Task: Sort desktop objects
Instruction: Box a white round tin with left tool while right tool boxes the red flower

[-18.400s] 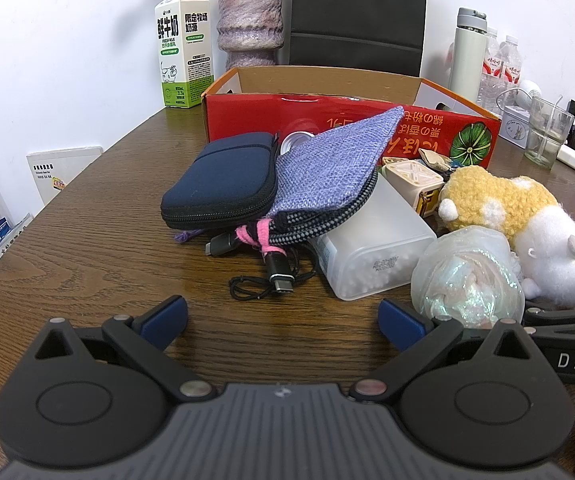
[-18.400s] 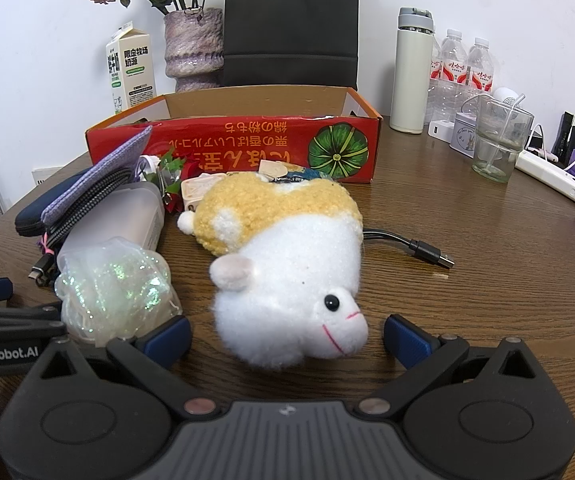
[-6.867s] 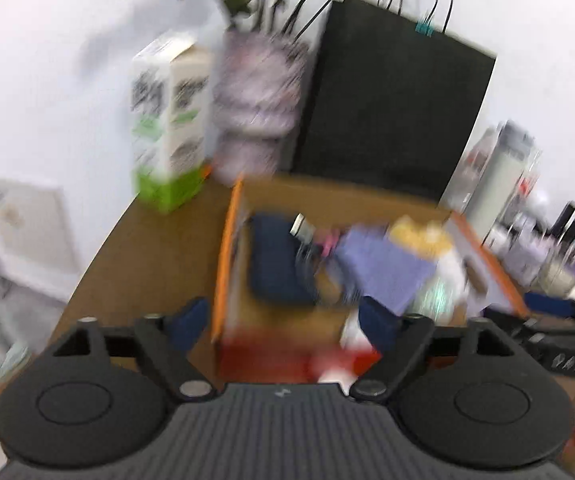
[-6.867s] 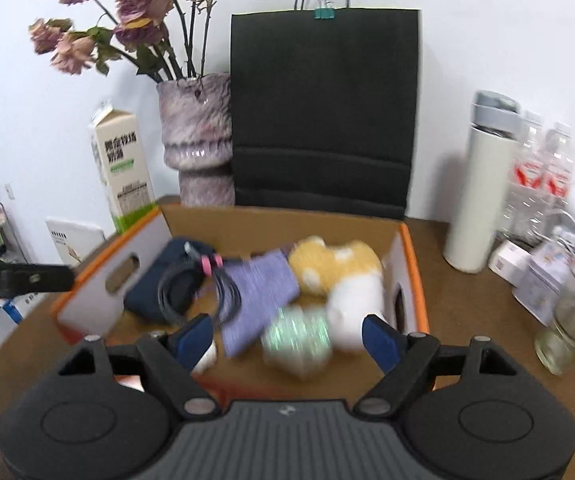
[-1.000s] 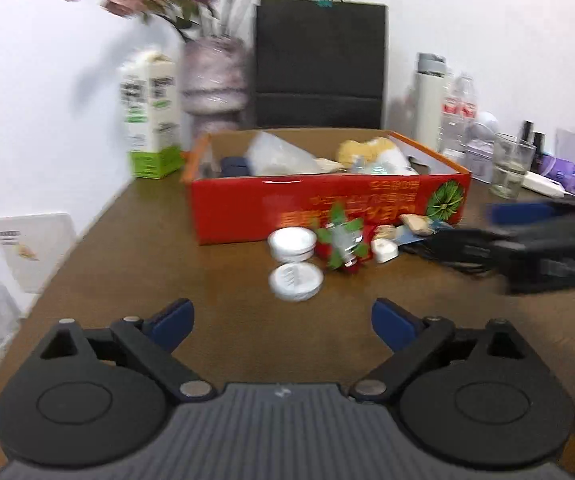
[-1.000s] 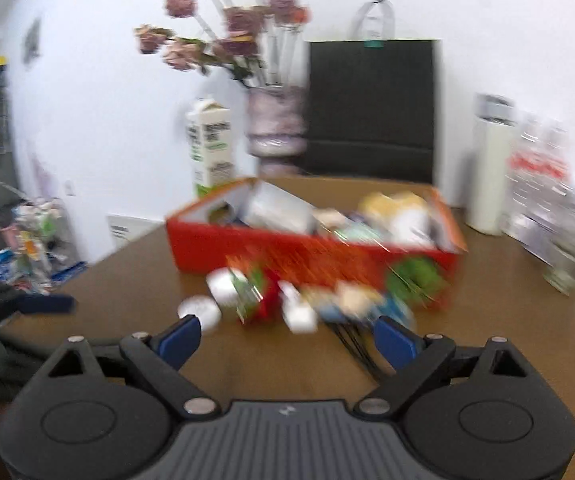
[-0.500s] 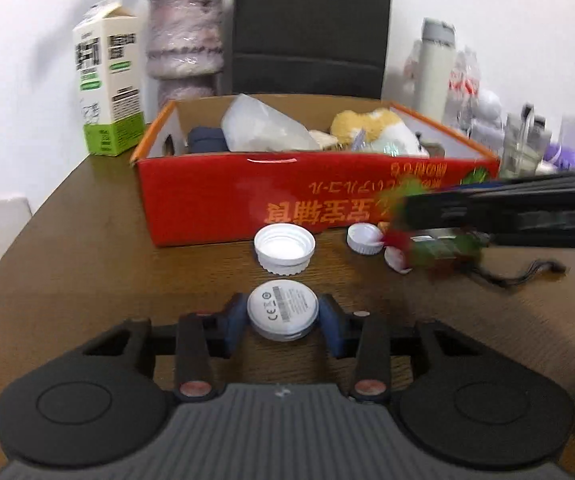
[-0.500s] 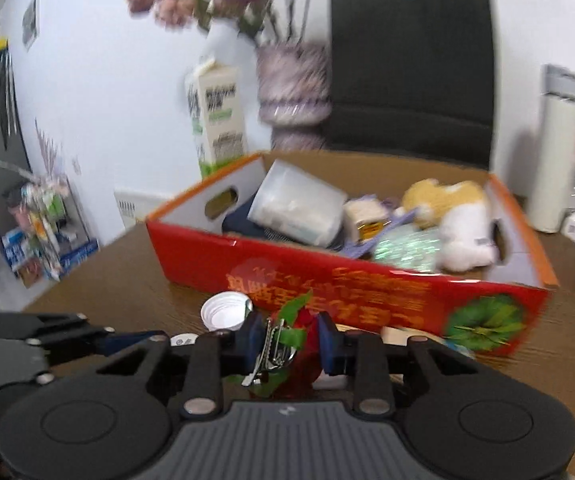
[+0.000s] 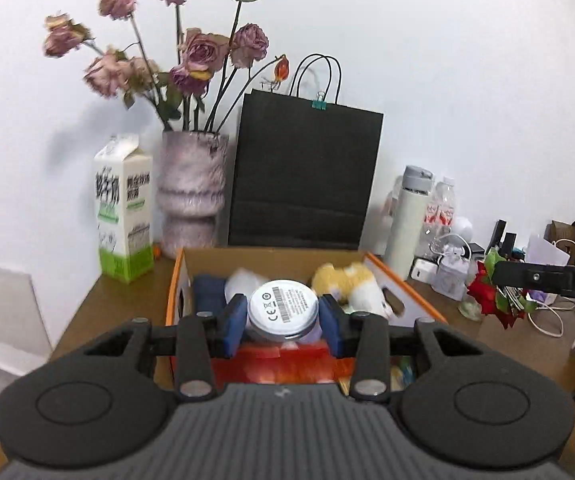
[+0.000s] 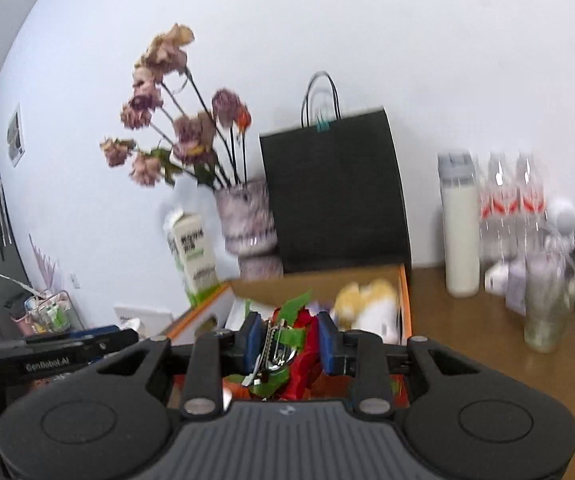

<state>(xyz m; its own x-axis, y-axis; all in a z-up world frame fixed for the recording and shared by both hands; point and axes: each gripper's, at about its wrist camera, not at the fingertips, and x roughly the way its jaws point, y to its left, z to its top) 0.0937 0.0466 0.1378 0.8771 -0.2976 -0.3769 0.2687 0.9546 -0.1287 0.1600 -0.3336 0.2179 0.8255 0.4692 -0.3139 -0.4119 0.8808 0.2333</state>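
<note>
Left wrist view takes in the brown worktop (image 9: pixel 119 300) first, running back to a white wall. On it stands a black paper bag (image 9: pixel 303 176) with a teal clip at its handles, and left of that a mottled vase (image 9: pixel 191 188) of dried roses and a milk carton (image 9: pixel 124 208). In front of the bag sits the red cardboard box (image 9: pixel 175 280), open at the top, with a yellow-and-white plush toy (image 9: pixel 351 280) and a dark blue pouch (image 9: pixel 207 290) lying inside. To the right of the box stand a white flask (image 9: pixel 407 216), water bottles and a clutter of chargers and cables.

Nearer the lens, the left tongs (image 9: pixel 283 322) are closed on a white round case (image 9: pixel 282 308), its blue pads pressing the case's sides; the case is held level above the box's near wall, label side up. The right tongs (image 9: pixel 499 276) enter from the right edge, gripping a red-and-green flower keychain (image 9: pixel 491 300) with keys hanging under it, beside the box's right end.

Right wrist view, partly blurred, shows the same keychain (image 10: pixel 287 344) pinched between the right tongs' (image 10: pixel 287 342) blue pads, over the box (image 10: pixel 405 300), with the left tongs (image 10: pixel 87 340) at the lower left.
</note>
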